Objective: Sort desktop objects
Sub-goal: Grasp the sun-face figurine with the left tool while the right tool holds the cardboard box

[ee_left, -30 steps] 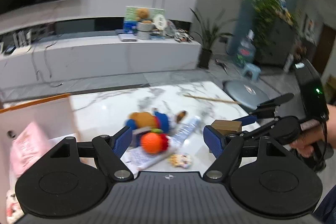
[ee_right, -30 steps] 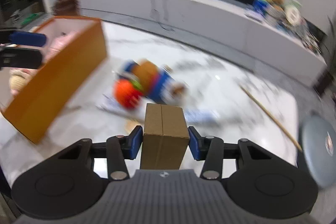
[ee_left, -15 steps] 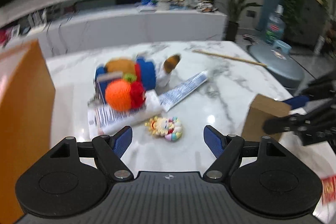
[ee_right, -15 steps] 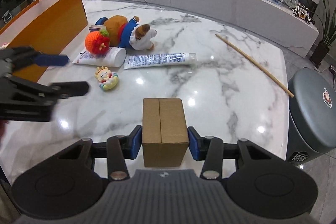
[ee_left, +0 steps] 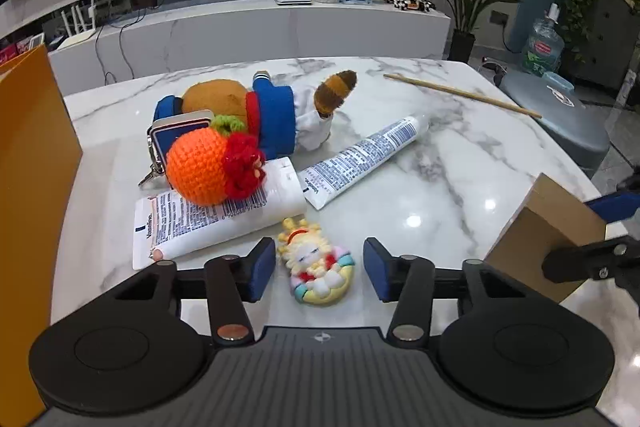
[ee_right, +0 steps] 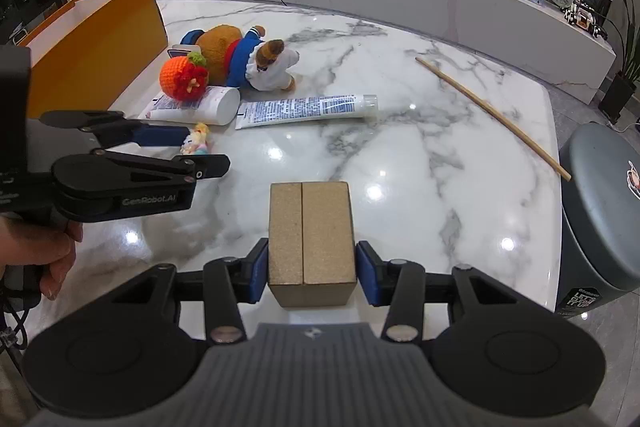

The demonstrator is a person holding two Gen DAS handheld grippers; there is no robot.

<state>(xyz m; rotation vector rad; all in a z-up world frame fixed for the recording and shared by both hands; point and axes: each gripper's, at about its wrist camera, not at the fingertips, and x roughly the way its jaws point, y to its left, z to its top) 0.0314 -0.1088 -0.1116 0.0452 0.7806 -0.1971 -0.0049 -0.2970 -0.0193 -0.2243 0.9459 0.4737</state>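
- At far left on the marble table (ee_right: pixel 400 163): orange box (ee_right: pixel 100 55), open-topped and upright, inside not visible from either camera, contents impossible to tell.
- Just right of the box: heap of unsorted things, with plush bear (ee_left: pixel 256 111) lying on its side, crocheted orange (ee_left: pixel 200 167) resting on a lotion tube (ee_left: pixel 216 223), card holder (ee_left: pixel 176 139) tucked behind the orange, cream tube (ee_left: pixel 360 159) stretched out to the right.
- In front of the heap: small figurine (ee_left: pixel 318 273), flat on the marble, lying between the blue pads of the left gripper (ee_left: pixel 319 273).
- Left gripper: jaws just closed in from wide, now partly open, a slim gap on each side of the figurine, no pad pressing on it yet.
- Step in hand, by the look of it: pick-up of the figurine for sorting; next move likely a further squeeze until both pads bite, then a straight lift, careful of the lotion tube just beside the left pad.
- Farther right: right gripper (ee_right: pixel 312 271), clamped on a cardboard box (ee_right: pixel 310 239), both pads tight against its sides, box held above the table edge with flaps closed, contents unseen.
- Probably waiting to be carried across to the orange box; path crosses the left gripper, so turns needed.
- At right: wooden stick (ee_right: pixel 492 117) lying well apart from the heap, grey bin (ee_right: pixel 600 219) off the table's edge.
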